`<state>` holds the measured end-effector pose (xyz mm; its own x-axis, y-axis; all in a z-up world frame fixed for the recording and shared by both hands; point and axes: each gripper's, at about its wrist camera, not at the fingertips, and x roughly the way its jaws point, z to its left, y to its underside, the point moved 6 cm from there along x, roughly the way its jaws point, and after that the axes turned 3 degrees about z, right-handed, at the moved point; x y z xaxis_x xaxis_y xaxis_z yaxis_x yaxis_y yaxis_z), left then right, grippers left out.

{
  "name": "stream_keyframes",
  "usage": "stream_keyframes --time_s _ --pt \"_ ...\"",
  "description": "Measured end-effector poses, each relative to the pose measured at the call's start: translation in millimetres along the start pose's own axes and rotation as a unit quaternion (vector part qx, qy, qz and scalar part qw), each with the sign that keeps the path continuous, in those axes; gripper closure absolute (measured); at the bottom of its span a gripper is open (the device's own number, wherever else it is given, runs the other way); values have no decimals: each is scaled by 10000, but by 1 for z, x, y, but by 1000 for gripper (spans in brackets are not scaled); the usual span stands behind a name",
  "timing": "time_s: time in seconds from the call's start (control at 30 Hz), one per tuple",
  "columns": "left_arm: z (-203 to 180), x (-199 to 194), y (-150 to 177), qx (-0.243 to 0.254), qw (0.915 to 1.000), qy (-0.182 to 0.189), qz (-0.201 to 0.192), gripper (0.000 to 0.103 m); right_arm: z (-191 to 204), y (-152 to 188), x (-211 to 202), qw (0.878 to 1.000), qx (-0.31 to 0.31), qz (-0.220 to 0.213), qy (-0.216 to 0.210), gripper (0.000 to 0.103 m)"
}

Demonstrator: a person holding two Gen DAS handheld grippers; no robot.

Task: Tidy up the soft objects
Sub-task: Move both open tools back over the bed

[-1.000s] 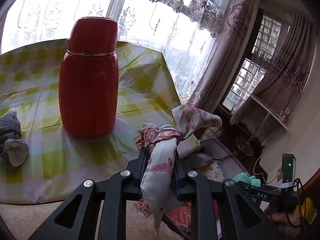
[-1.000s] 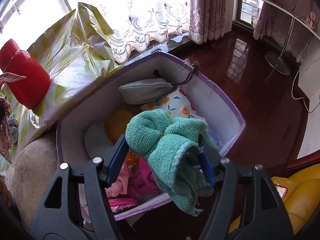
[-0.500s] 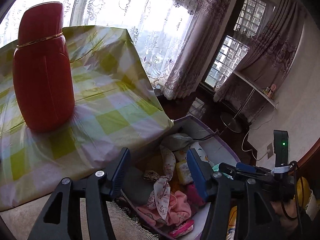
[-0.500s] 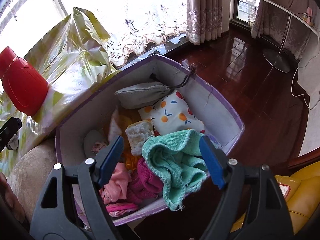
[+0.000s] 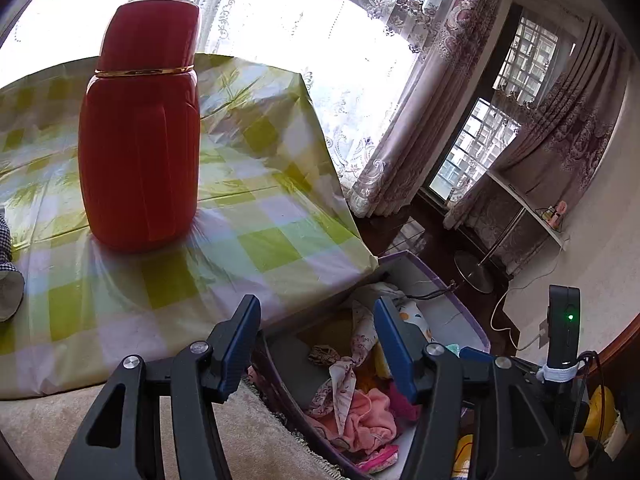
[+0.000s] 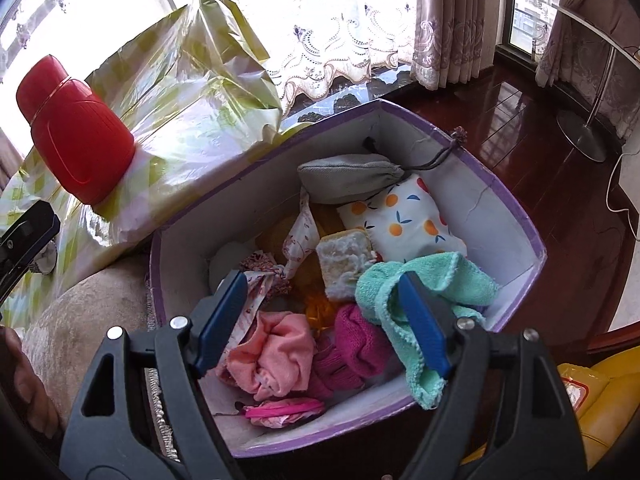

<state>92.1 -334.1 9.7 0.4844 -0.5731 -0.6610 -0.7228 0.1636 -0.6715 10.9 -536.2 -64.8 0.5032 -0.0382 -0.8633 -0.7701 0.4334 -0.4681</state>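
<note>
A purple-rimmed white storage box on the floor holds several soft things: a teal towel draped at its near right corner, a red-patterned white cloth, a pink cloth, a magenta knit, an orange-print pouch and a grey drawstring bag. My right gripper is open and empty just above the box. My left gripper is open and empty above the table's edge and the box. A checked cloth lies on the table at far left.
A red thermos stands on the green-checked tablecloth; it also shows in the right wrist view. A beige cushion sits beside the box. A floor lamp base stands on dark wood floor. A yellow object is at lower right.
Both grippers opened: the left dropped the red-patterned cloth into the box, the right let the teal towel fall onto the box's near corner. The left gripper then swung back toward the table.
</note>
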Motion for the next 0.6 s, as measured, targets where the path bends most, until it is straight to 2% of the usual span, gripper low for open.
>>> stream_keyframes --time_s 0.17,0.33,0.47,0.6 --pt "40 -18 -1 -440 9985 -299 -151 43 51 4 5 9986 -379 90 -350 23" --pt "87 -47 -1 -803 9929 -778 -415 43 107 9 7 9942 -807 201 -675 23" --pt "129 -74 2 -1047 9843 -1285 -599 43 153 15 6 9882 -1197 301 -903 23" --pt "172 -103 11 -1380 9718 -1774 -713 43 203 22 2 9772 -1763 378 -1121 23"
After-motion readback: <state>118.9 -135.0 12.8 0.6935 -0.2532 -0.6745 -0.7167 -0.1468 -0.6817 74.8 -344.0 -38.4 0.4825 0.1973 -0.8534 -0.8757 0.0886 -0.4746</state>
